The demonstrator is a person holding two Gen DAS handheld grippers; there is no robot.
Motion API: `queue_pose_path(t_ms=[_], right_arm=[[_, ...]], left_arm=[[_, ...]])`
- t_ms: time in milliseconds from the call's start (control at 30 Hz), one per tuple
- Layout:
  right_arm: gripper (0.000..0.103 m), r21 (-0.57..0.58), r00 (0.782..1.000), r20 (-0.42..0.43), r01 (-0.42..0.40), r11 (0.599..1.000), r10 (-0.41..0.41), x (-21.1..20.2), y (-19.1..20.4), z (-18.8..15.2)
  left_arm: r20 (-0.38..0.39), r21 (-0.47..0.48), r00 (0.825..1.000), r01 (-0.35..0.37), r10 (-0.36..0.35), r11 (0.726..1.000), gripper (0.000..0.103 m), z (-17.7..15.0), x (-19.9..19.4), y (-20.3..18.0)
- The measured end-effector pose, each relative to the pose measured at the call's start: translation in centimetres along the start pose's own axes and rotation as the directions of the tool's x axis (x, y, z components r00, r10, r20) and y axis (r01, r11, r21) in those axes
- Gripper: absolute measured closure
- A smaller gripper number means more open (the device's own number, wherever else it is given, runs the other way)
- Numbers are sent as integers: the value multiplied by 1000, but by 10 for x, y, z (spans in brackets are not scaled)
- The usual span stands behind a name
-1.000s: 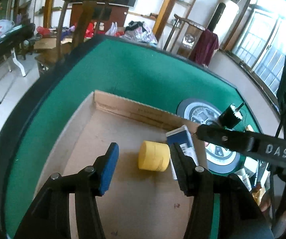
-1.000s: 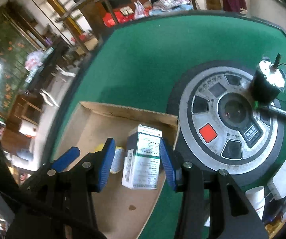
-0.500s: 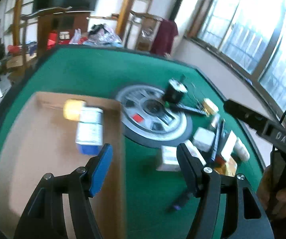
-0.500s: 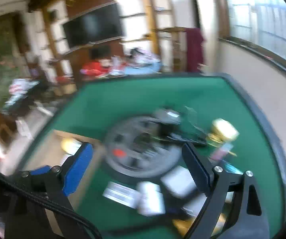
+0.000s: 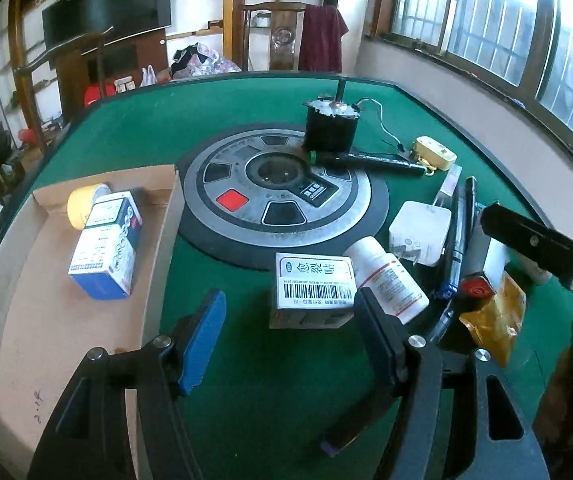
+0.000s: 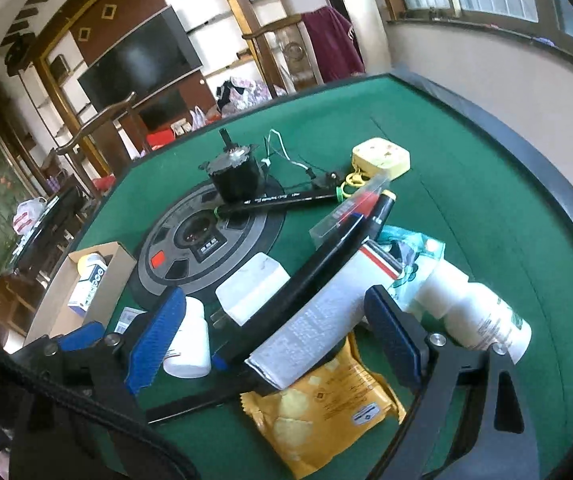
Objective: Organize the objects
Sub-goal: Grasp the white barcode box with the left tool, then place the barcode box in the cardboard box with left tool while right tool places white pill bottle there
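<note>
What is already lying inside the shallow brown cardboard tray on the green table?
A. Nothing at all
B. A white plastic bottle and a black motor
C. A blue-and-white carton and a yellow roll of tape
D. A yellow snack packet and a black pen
C: the blue-and-white carton lies in the cardboard tray, with the yellow roll of tape just behind it.

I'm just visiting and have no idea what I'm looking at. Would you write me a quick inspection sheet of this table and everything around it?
Surface: green felt table with a round grey control disc at its centre.
Job's things: cardboard tray holds a blue-and-white box and a yellow tape roll.
Clutter: barcode box, white bottle, white charger, yellow snack packet, black motor, black pen.
Grippers: left hand-held gripper and right hand-held gripper both open, holding nothing.
Cables: thin wires run from the motor.
Surroundings: wooden chairs, television, windows.
</note>
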State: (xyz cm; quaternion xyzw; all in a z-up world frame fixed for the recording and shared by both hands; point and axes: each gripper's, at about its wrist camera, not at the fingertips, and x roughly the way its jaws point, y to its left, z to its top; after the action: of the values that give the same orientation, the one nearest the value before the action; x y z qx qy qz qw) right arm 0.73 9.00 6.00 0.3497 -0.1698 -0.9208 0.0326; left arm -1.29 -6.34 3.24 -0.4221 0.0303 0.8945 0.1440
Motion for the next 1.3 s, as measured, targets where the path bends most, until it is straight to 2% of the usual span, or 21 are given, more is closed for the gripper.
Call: queue_pose_path(t_ms=[133, 333, 467, 533, 567, 600, 667, 800, 900, 967, 1067, 1133, 1200, 1233, 1300], right_arm=[[12, -2, 1000, 1, -18, 1000, 18, 0, -1, -2], [12, 0, 999, 13, -30, 1000, 30, -3, -3, -3], [12, 2, 999, 1, -33, 999, 33, 0, -3, -4], [12, -4, 1000, 2, -27, 1000, 27, -1, -2, -4], [12, -7, 1000, 3, -26, 1000, 26, -1, -1, -4], [12, -9, 1000, 6, -23, 1000, 23, -1, -1, -4], [12, -17, 1000, 11, -18, 1000, 18, -2, 0, -4], [12, -34, 999, 7, -37, 999, 37, -3, 3, -6], [12, -51, 996, -15, -88, 995, 87, -5, 14, -7], [12, -77, 991, -45, -133, 988, 129, -6, 27, -6], [12, -163, 985, -98, -157, 974, 142, -2, 57, -8], [12, -238, 984, -145, -138, 962, 105, 9, 79, -10], [13, -310, 982, -191, -62, 949, 1, 29, 96, -15], [17, -327, 978, -205, -44, 944, -25, 36, 100, -18], [33, -343, 965, -252, -19, 939, -73, 54, 101, -24]], left_arm=[[17, 27, 1000, -13, 12, 1000, 43, 4, 5, -7], [21, 16, 999, 34, -34, 999, 43, 9, 9, -5], [-5, 37, 1000, 13, -13, 999, 43, 13, 20, -7], [-23, 17, 1000, 11, -10, 1000, 44, 14, 28, -4], [-31, 1, 999, 23, -23, 1000, 56, 14, 31, -3], [-35, -25, 998, 43, -44, 999, 63, 13, 33, 0], [-23, -55, 998, 61, -62, 997, 64, 11, 30, 5], [15, -82, 998, 58, -57, 995, 64, 10, 12, 11], [64, -92, 996, 71, -65, 993, 64, 8, -19, 15], [100, -92, 993, 73, -64, 993, 64, 5, -40, 19], [128, -107, 990, 70, -56, 992, 63, -4, -65, 31], [134, -130, 989, 75, -57, 989, 63, -11, -74, 44], [132, -157, 990, 73, -53, 985, 63, -17, -79, 57], [130, -171, 990, 75, -53, 982, 63, -21, -81, 65], [131, -194, 990, 67, -42, 979, 63, -28, -85, 79]])
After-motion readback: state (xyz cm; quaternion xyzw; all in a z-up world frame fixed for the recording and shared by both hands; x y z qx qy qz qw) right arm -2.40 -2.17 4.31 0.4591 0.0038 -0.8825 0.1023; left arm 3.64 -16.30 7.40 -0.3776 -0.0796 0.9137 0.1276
